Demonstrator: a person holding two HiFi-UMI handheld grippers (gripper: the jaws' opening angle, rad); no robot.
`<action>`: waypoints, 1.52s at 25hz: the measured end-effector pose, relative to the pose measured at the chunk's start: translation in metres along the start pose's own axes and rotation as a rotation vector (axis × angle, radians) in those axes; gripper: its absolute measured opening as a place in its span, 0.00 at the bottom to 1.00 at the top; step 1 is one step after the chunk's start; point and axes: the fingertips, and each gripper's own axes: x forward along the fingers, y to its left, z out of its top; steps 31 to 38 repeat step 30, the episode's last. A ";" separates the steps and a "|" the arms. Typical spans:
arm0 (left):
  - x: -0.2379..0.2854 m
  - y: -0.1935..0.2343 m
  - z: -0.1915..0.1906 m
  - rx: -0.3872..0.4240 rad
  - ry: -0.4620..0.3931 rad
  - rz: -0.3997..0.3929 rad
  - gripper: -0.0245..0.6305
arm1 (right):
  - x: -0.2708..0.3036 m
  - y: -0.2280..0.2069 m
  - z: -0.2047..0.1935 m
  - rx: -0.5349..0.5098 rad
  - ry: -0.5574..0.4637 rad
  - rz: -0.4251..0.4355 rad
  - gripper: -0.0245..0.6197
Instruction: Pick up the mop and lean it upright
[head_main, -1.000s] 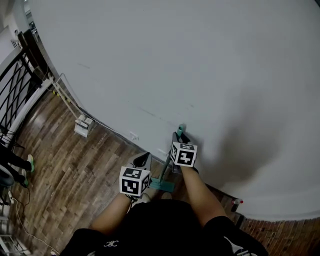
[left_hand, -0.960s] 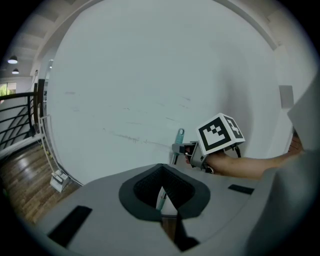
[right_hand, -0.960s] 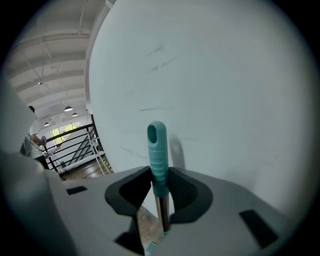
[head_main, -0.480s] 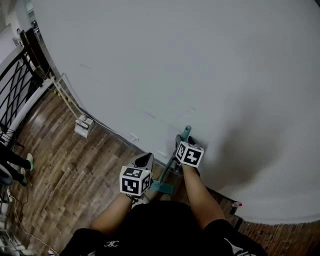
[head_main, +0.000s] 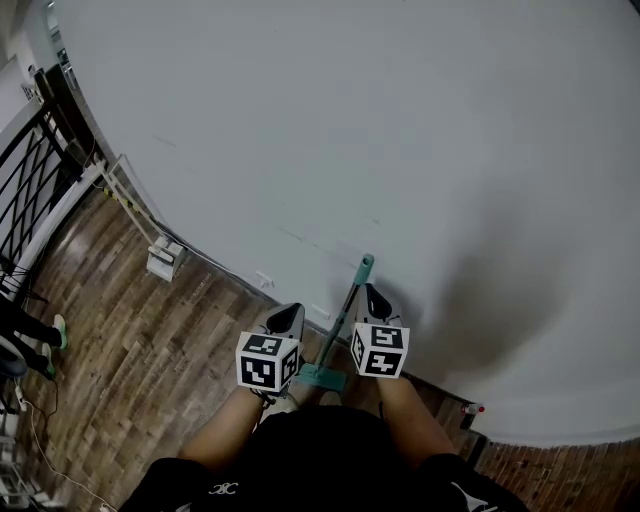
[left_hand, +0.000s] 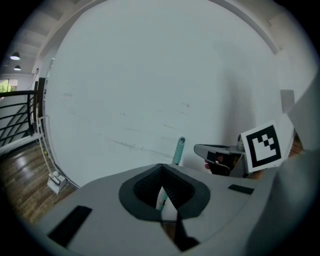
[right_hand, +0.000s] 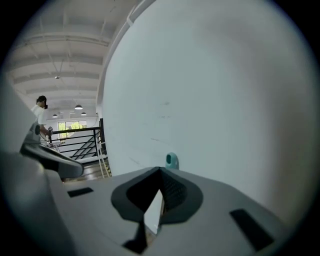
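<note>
The mop stands upright with its teal handle (head_main: 352, 300) leaning on the white wall (head_main: 400, 130) and its teal head (head_main: 322, 375) on the wood floor. Nothing holds it. My right gripper (head_main: 377, 298) sits just right of the handle and clear of it, its jaws closing to shut with nothing between them. My left gripper (head_main: 288, 317) hangs left of the handle, apart from it, shut and empty. The handle's top (left_hand: 180, 145) shows ahead in the left gripper view, and the handle's top (right_hand: 171, 161) pokes above the jaws in the right gripper view.
A black railing (head_main: 30, 170) runs along the far left. A small white box (head_main: 163, 256) lies on the floor by the wall's foot. A small red-capped thing (head_main: 472, 407) sits at the wall on the right. A person's feet (head_main: 58, 330) show at the left edge.
My right gripper let go of the mop handle and drew back toward me, to the handle's right. The mop stays leaning on the wall. The left gripper barely moved.
</note>
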 end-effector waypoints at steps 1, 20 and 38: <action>0.000 -0.003 0.003 0.008 -0.005 -0.005 0.03 | -0.007 0.003 0.005 0.004 -0.017 0.015 0.06; 0.005 -0.027 0.024 0.103 -0.031 -0.037 0.03 | -0.049 0.026 0.025 0.057 -0.097 0.126 0.06; 0.001 -0.023 0.020 0.098 -0.020 -0.043 0.03 | -0.050 0.036 0.023 0.045 -0.088 0.133 0.06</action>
